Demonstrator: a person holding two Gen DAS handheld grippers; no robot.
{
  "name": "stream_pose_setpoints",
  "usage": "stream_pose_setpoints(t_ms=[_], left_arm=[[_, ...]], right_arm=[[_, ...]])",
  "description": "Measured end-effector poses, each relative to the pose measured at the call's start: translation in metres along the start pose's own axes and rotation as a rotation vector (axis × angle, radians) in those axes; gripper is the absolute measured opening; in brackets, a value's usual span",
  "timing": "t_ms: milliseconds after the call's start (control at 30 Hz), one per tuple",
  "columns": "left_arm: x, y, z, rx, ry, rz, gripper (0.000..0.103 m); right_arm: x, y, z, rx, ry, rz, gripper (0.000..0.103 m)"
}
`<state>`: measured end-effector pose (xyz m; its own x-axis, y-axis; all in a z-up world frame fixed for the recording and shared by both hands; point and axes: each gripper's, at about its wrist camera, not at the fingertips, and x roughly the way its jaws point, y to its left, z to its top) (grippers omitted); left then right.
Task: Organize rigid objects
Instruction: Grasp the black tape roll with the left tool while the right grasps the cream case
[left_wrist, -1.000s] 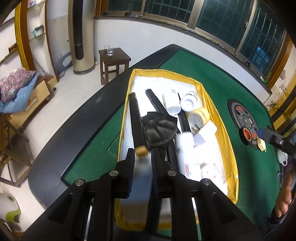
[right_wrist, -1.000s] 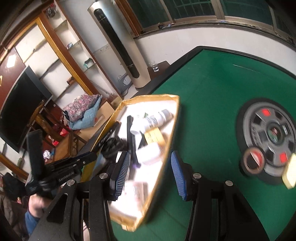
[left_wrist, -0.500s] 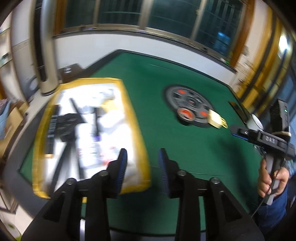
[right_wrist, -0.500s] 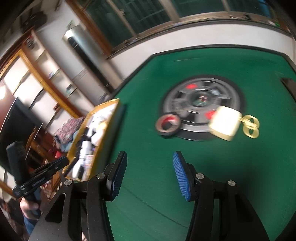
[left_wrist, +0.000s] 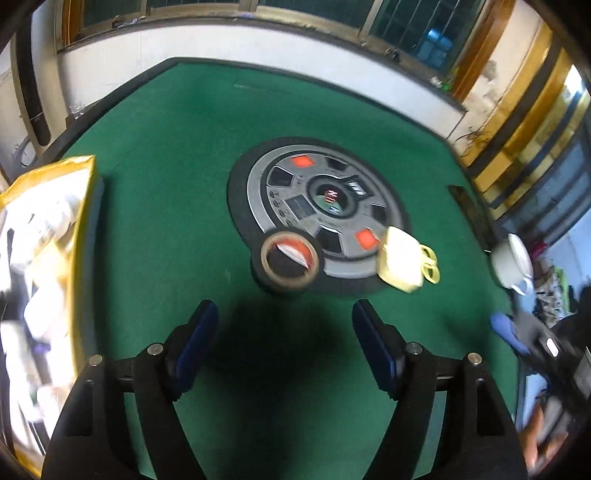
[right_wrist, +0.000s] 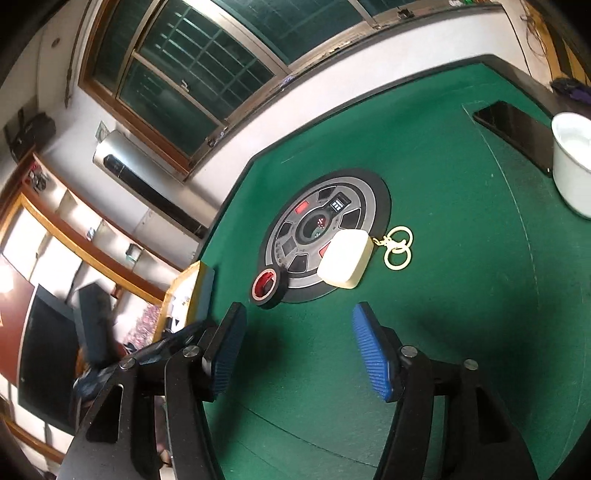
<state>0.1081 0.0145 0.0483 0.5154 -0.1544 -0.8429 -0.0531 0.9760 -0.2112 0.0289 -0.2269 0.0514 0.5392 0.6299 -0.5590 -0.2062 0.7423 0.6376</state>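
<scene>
A roll of black tape (left_wrist: 289, 261) lies on the green table just ahead of my open, empty left gripper (left_wrist: 284, 325). A cream case with gold key rings (left_wrist: 402, 260) lies to its right, on the round grey console (left_wrist: 317, 218). In the right wrist view the tape (right_wrist: 266, 287) and the case (right_wrist: 345, 263) lie ahead of my open, empty right gripper (right_wrist: 297, 334). The yellow-rimmed tray (left_wrist: 79, 192) holding several white bottles and black items is at the far left.
A white cup (left_wrist: 511, 264) stands at the table's right edge; it also shows in the right wrist view (right_wrist: 572, 166) beside a black phone (right_wrist: 513, 127). The tray's corner (right_wrist: 201, 284) shows at left. The other gripper (left_wrist: 517, 332) is at right.
My left gripper let go of a bottle in the tray, opened wide, and swung right to face the tape. My right gripper swung right from the tray toward the console.
</scene>
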Motion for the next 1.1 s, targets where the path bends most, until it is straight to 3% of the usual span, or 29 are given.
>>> stream_pose_setpoints(t_ms=[200, 433, 500, 533, 667, 800, 900, 1100], left_arm=[[0.036, -0.006, 0.017, 0.0, 0.063, 0.057, 0.075], [0.057, -0.02, 0.018, 0.05, 0.059, 0.079, 0.075], [0.055, -0.02, 0.012, 0.069, 0.032, 0.1, 0.071], [0.053, -0.021, 0.01, 0.08, 0.026, 0.113, 0.061], [0.035, -0.015, -0.018, 0.098, -0.013, 0.1, 0.061], [0.004, -0.015, -0.076, 0.161, -0.073, 0.119, 0.062], [-0.016, -0.008, -0.108, 0.155, -0.091, 0.095, 0.062], [-0.019, -0.013, -0.113, 0.167, -0.087, 0.104, 0.062]], right_arm=[[0.001, -0.01, 0.001, 0.057, 0.018, 0.039, 0.055], [0.002, -0.015, 0.002, 0.066, 0.018, 0.037, 0.055], [0.002, -0.016, 0.002, 0.064, 0.013, 0.021, 0.055], [0.001, -0.017, 0.003, 0.064, 0.005, 0.004, 0.055], [0.0, -0.019, 0.004, 0.052, -0.015, -0.042, 0.055], [0.003, -0.021, 0.006, 0.032, -0.014, -0.087, 0.055], [0.008, -0.02, 0.006, 0.011, -0.018, -0.127, 0.055], [0.031, -0.005, 0.011, -0.025, -0.007, -0.185, 0.055]])
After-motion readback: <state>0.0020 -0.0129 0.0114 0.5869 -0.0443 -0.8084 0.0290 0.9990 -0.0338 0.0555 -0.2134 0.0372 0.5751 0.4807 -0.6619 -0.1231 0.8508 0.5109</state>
